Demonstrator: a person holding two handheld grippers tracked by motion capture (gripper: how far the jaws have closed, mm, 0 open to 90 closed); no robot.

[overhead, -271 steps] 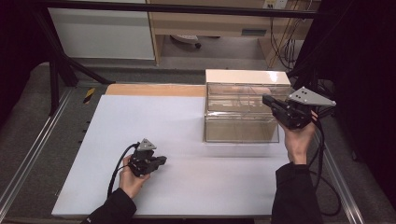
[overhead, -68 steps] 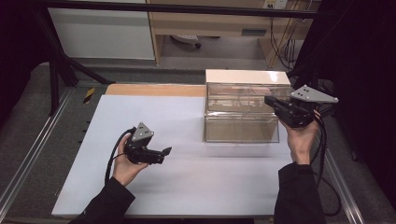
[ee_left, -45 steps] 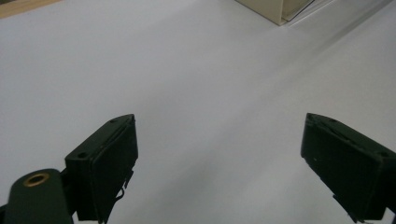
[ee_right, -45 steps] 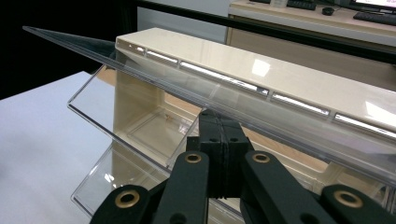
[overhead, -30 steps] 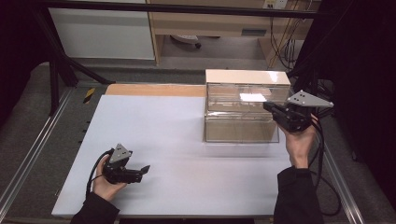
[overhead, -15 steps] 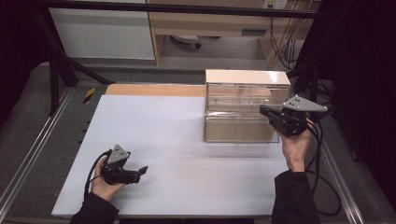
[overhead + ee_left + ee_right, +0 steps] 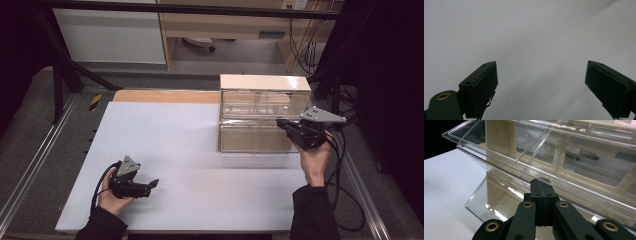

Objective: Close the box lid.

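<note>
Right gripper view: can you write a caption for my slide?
Shut black claw pressed against the tilted-out clear drawer of a see-through cabinet.

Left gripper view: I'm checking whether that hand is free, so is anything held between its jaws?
No, the left gripper has its jaws wide apart, with just the bare white table between them.

A yellow-black object [image 7: 95, 101] lies left of the white tabletop [image 7: 165, 140].
</note>
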